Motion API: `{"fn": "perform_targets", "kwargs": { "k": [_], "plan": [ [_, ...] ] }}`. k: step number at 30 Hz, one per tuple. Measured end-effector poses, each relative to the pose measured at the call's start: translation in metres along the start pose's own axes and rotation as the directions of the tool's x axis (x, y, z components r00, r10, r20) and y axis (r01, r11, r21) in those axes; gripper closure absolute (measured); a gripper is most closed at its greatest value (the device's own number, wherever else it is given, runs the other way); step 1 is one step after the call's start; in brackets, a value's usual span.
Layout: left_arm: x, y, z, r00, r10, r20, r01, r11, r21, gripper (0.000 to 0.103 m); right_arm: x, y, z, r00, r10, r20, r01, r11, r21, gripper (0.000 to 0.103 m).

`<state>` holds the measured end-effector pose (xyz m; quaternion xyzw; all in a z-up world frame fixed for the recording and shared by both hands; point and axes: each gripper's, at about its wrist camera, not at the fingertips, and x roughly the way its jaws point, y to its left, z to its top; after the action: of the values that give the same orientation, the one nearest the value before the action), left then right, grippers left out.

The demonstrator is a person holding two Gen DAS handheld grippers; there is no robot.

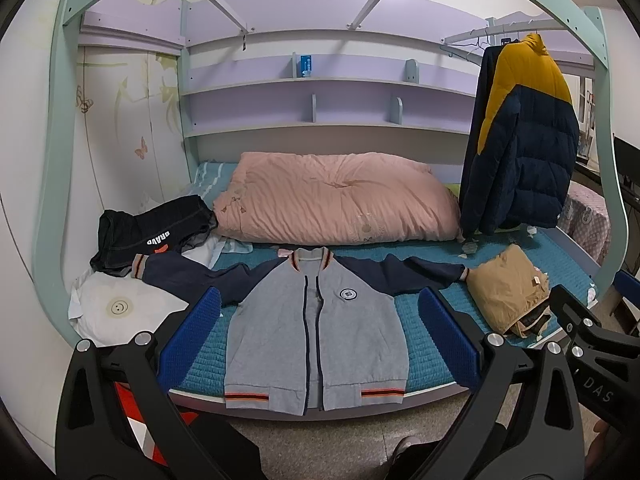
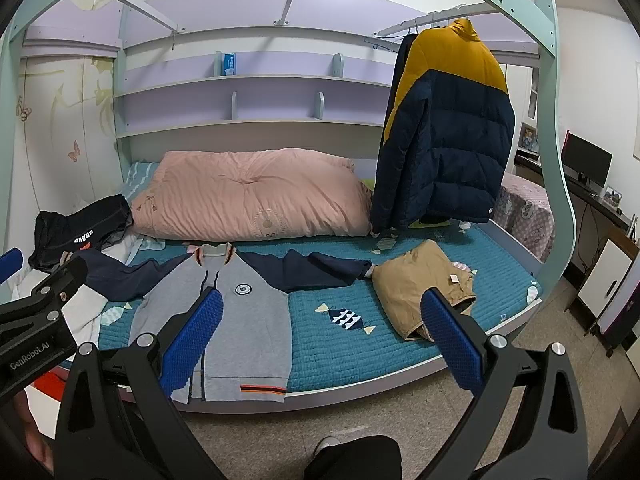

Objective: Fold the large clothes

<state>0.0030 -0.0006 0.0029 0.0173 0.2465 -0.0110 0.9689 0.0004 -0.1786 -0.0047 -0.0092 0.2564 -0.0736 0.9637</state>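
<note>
A grey jacket (image 1: 352,332) with navy sleeves lies flat and face up on the teal bed cover (image 1: 432,320), its zip open and its hem at the bed's near edge. Both sleeves stretch out sideways. My left gripper (image 1: 318,340) hovers in front of the jacket, open, with nothing between its blue pads. In the right wrist view the same jacket (image 2: 248,320) sits to the left, and my right gripper (image 2: 320,336) is open over bare teal cover (image 2: 360,344), also holding nothing. The right gripper's body (image 1: 592,344) shows at the left view's right edge.
A folded tan garment (image 2: 416,292) lies right of the jacket's sleeve. A pink quilt (image 1: 336,196) fills the back of the bed. A yellow-and-navy puffer coat (image 2: 448,128) hangs at the right. Black clothes (image 1: 152,232) and a white pillow (image 1: 120,308) lie at the left.
</note>
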Motion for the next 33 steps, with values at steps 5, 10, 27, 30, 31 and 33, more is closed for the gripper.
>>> {"fn": "perform_targets", "kwargs": {
  "k": [5,10,27,30,31,33],
  "plan": [
    [-0.002,0.003,0.002,1.000,-0.003,-0.001,0.003,1.000,0.002,0.004,0.000,0.001,0.000,1.000,0.001,0.002,-0.001,1.000,-0.002,0.007],
    [-0.002,0.002,0.003,1.000,-0.003,0.000,0.003,1.000,0.002,0.004,0.000,0.000,0.000,1.000,0.000,0.002,0.000,1.000,-0.002,0.007],
    [-0.003,0.008,0.016,1.000,0.004,0.002,-0.004,1.000,0.002,0.004,-0.003,0.006,0.002,1.000,0.004,0.004,-0.004,1.000,-0.017,0.007],
    [-0.002,0.008,0.016,1.000,0.004,0.001,-0.004,1.000,0.002,0.004,-0.003,0.005,0.002,1.000,0.006,0.003,-0.006,1.000,-0.018,0.007],
    [-0.002,0.008,0.014,1.000,0.005,0.004,-0.005,1.000,0.001,0.004,-0.003,0.006,0.002,1.000,0.006,0.003,-0.006,1.000,-0.018,0.007],
    [-0.002,0.008,0.013,1.000,0.005,0.003,-0.005,1.000,0.002,0.004,-0.003,0.006,0.002,1.000,0.004,0.004,-0.004,1.000,-0.017,0.007]
  ]
}}
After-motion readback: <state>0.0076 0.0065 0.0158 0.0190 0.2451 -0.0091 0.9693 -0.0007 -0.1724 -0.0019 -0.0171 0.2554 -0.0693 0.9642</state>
